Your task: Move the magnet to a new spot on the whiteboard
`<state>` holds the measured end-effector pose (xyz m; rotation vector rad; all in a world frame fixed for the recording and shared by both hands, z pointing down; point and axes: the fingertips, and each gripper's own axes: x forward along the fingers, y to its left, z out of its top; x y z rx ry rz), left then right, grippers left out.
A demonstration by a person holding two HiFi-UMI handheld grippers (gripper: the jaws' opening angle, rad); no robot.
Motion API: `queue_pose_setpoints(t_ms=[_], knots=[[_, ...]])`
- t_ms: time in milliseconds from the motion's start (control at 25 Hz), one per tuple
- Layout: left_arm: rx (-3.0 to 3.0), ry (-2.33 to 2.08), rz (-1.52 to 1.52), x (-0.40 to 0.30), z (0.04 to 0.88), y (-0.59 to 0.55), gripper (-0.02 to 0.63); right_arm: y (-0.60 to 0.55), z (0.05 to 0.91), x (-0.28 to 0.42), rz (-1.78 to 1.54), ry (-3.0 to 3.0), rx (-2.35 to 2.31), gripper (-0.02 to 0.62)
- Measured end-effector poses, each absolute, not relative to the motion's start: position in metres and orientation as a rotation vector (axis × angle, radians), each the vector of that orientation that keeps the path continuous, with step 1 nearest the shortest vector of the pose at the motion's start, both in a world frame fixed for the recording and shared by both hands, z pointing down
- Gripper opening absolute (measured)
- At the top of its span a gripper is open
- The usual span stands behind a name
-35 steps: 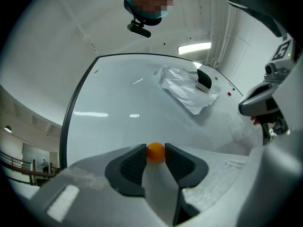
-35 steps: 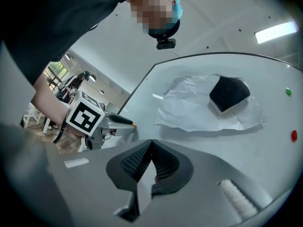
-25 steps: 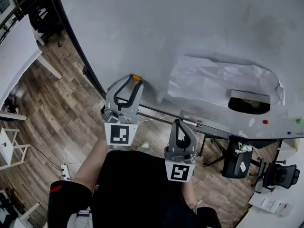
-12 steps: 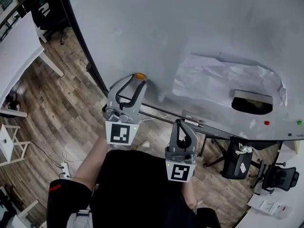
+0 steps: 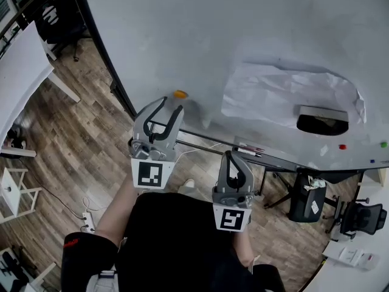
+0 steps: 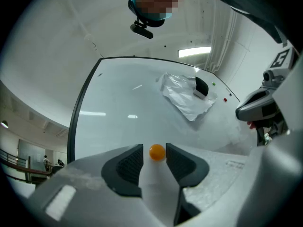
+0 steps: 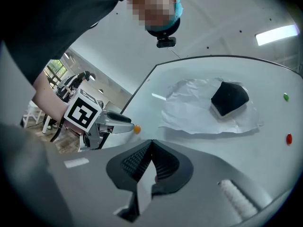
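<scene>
A small orange magnet (image 5: 180, 93) sticks to the lower left part of the whiteboard (image 5: 243, 29). My left gripper (image 5: 169, 107) sits just below it, and its jaws are opening. In the left gripper view the magnet (image 6: 156, 152) lies between the two pads with a thin gap on each side, so neither pad presses on it. My right gripper (image 5: 231, 163) hangs lower and to the right, off the board, shut with nothing in it. From the right gripper view the magnet (image 7: 137, 128) shows at the tip of the left gripper.
A crumpled white paper (image 5: 285, 96) is stuck to the board at the right, with a black eraser (image 5: 321, 119) on it. A red magnet (image 5: 342, 146) and a green magnet (image 5: 383, 144) sit further right. A marker tray (image 5: 255, 152) runs along the board's lower edge. Below are a wooden floor and an office chair (image 5: 358, 218).
The left gripper's jaws have spread off the orange magnet and the gripper has drawn back a little. The magnet stays on the board. The right gripper has hardly moved.
</scene>
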<state>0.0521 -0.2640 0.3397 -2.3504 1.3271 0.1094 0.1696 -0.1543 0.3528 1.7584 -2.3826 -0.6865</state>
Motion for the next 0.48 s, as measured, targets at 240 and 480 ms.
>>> queue_pose_setpoints(t_ms=[240,480], knots=[[-2.371,1.293,0.081,0.046,0.343,-0.253,0.144,-0.145,0.347,0.165,-0.695,-2.373,1.804,0.002],[-2.377,1.236,0.093,0.042,0.34,-0.234,0.129,-0.135,0.342,0.158,-0.706,-2.361,1.827,0.003]])
